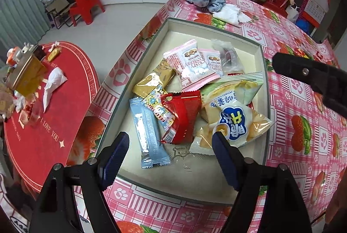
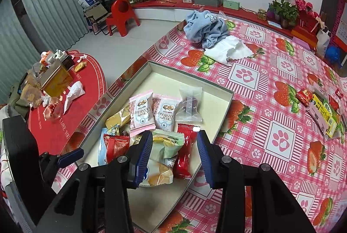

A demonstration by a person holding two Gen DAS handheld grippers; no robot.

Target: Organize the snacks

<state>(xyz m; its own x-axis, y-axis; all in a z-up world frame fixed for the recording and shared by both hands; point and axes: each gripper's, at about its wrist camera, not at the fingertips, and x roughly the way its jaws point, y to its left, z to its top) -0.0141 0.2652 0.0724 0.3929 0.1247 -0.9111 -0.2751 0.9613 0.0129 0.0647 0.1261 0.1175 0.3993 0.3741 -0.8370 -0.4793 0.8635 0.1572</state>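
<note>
A shallow cream-lined box (image 1: pixel 195 168) (image 2: pixel 164 79) on the strawberry tablecloth holds several snack packets: two pink cranberry crisps (image 1: pixel 190 63) (image 2: pixel 141 111), a light blue bar (image 1: pixel 149 135), a red packet (image 1: pixel 184 115), green potato chips (image 1: pixel 236 87) and a white-and-blue puffed bag (image 1: pixel 236 126) (image 2: pixel 158 172). My left gripper (image 1: pixel 170 135) hangs open over them, its right fingertip at the puffed bag, with nothing between the pads. My right gripper (image 2: pixel 174 134) stands partly open above a slim red packet (image 2: pixel 184 152) lying by the box's right wall, untouched. More loose snacks (image 2: pixel 323 113) lie at the table's right.
A blue cloth (image 2: pixel 206 27) and a white cloth (image 2: pixel 229 50) lie beyond the box. The table edge runs just left of the box. Below it stands a low red round table (image 1: pixel 54 124) with a gold tin (image 1: pixel 28 76) and clutter. A red chair (image 2: pixel 121 16) stands on the floor.
</note>
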